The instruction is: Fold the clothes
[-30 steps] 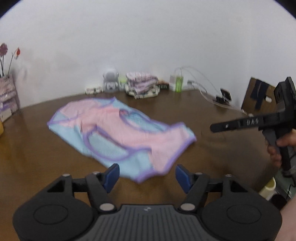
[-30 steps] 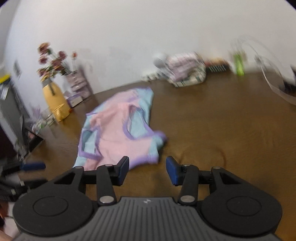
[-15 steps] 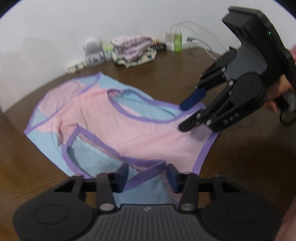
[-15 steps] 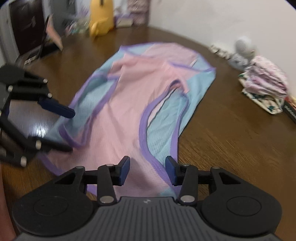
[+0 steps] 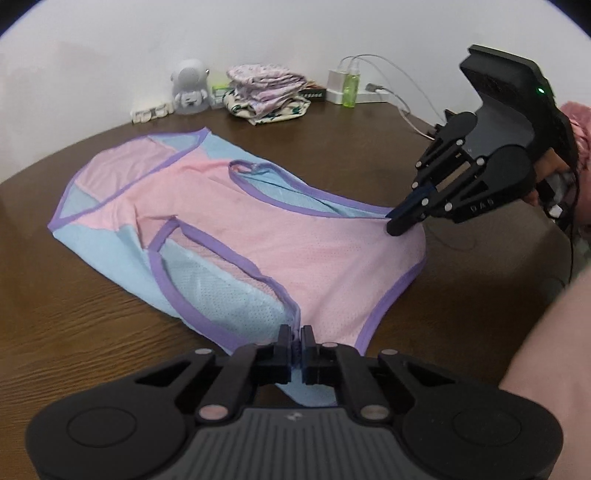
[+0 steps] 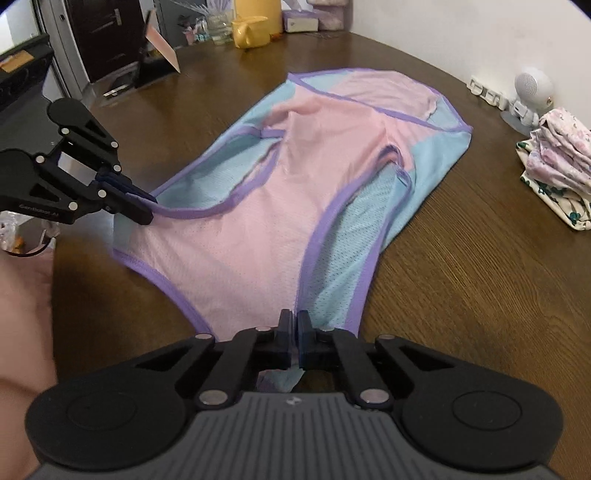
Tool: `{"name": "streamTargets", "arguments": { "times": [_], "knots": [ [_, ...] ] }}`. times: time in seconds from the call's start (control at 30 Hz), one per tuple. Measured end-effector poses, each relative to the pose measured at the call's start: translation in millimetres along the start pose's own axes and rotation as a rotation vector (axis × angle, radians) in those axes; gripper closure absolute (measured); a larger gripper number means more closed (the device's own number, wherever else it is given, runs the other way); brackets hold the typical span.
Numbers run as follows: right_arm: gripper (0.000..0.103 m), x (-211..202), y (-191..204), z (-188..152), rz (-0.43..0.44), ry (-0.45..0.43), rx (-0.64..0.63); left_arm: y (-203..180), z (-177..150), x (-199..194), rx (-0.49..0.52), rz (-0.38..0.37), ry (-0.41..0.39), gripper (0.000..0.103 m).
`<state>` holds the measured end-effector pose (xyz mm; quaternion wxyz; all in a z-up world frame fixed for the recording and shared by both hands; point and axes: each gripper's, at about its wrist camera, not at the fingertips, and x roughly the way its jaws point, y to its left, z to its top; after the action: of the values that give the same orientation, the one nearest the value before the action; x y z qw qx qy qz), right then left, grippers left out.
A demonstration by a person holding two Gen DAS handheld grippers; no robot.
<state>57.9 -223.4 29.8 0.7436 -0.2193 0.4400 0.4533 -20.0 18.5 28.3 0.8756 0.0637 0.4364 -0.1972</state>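
A sleeveless mesh top [image 5: 295, 236], pink and light blue with purple trim, lies spread on the brown wooden table [image 5: 74, 332]. In the left wrist view my left gripper [image 5: 295, 341] is at the near shoulder, its jaws closing tight on the purple-edged fabric. My right gripper [image 5: 397, 221] pinches the other shoulder at the right. The right wrist view shows the same top [image 6: 258, 229] running away from my right gripper [image 6: 294, 332], whose jaws are closing tight on the trim. My left gripper [image 6: 142, 210] grips the left shoulder corner there.
A stack of folded clothes [image 5: 266, 92] sits at the table's far edge beside a white astronaut figure [image 5: 190, 88], a green bottle [image 5: 350, 86] and charger cables [image 5: 406, 107]. A yellow jug [image 6: 251, 26] stands at the far end. A person's forearm [image 5: 546, 350] is close at the right.
Both grippers came forward and down onto the top's two shoulders, and their jaws went from wide open to shut on the fabric. The right gripper also rolled.
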Motion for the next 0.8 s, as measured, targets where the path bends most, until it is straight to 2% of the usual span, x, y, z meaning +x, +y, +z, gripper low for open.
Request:
{"name": "streamTargets", "arguments": {
  "times": [0.07, 0.13, 0.17, 0.2, 0.23, 0.27, 0.3, 0.4, 0.47, 0.5, 0.53, 0.57, 0.63, 0.7, 0.73, 0.8],
  "knots": [
    [0.099, 1.4, 1.5, -2.0, 0.015, 0.012, 0.002, 0.1, -4.9, -0.6, 0.005, -0.01, 0.01, 0.099],
    [0.097, 6.2, 1.2, -2.1, 0.012, 0.032, 0.011, 2.3, -6.9, 2.1, -0.006, -0.014, 0.025, 0.09],
    [0.089, 5.4, -1.0, -0.7, 0.014, 0.029, 0.02, 6.4, -5.9, -1.8, -0.02, -0.02, 0.009, 0.086],
    [0.075, 2.4, -4.2, 0.8, 0.016, 0.016, 0.039, 10.5, -5.0, -5.6, -0.033, -0.026, -0.006, 0.074],
    [0.067, -3.6, -9.0, 2.8, 0.021, -0.016, 0.069, 14.6, -4.0, -9.5, -0.047, -0.032, -0.021, 0.061],
    [0.061, -9.9, -14.1, 6.0, 0.025, -0.059, 0.097, 19.7, -2.1, -14.0, -0.064, -0.033, -0.045, 0.056],
    [0.061, -14.8, -18.8, 11.1, 0.018, -0.101, 0.119, 26.8, 1.7, -19.8, -0.085, -0.022, -0.085, 0.054],
    [0.061, -15.6, -30.6, 33.8, -0.071, -0.182, 0.146, 41.1, 18.3, -22.6, -0.124, 0.075, -0.159, 0.057],
    [0.063, 3.4, -38.7, 54.9, -0.154, -0.184, 0.147, 46.5, 28.7, -10.3, -0.105, 0.159, -0.157, 0.065],
    [0.066, 13.9, -42.4, 64.3, -0.186, -0.181, 0.146, 48.6, 33.2, -3.1, -0.087, 0.196, -0.149, 0.075],
    [0.068, 23.9, -45.4, 72.0, -0.207, -0.178, 0.142, 49.8, 36.1, 4.4, -0.065, 0.218, -0.136, 0.084],
    [0.073, 34.0, -48.4, 79.7, -0.228, -0.176, 0.139, 51.2, 38.1, 11.3, -0.04, 0.229, -0.124, 0.087],
    [0.078, 47.1, -53.1, 93.2, -0.197, -0.186, 0.163, 53.1, 39.5, 20.0, 0.003, 0.232, -0.109, 0.088],
    [0.079, 53.1, -47.0, 107.3, -0.094, -0.21, 0.157, 55.4, 37.7, 23.6, 0.025, 0.223, -0.109, 0.088],
    [0.079, 55.0, -40.8, 113.8, -0.048, -0.219, 0.137, 58.7, 35.5, 24.4, 0.024, 0.214, -0.109, 0.088],
    [0.079, 62.8, -23.0, 129.6, -0.016, -0.204, 0.062, 66.4, 34.6, 28.2, 0.014, 0.207, -0.101, 0.087]
  ]
}}
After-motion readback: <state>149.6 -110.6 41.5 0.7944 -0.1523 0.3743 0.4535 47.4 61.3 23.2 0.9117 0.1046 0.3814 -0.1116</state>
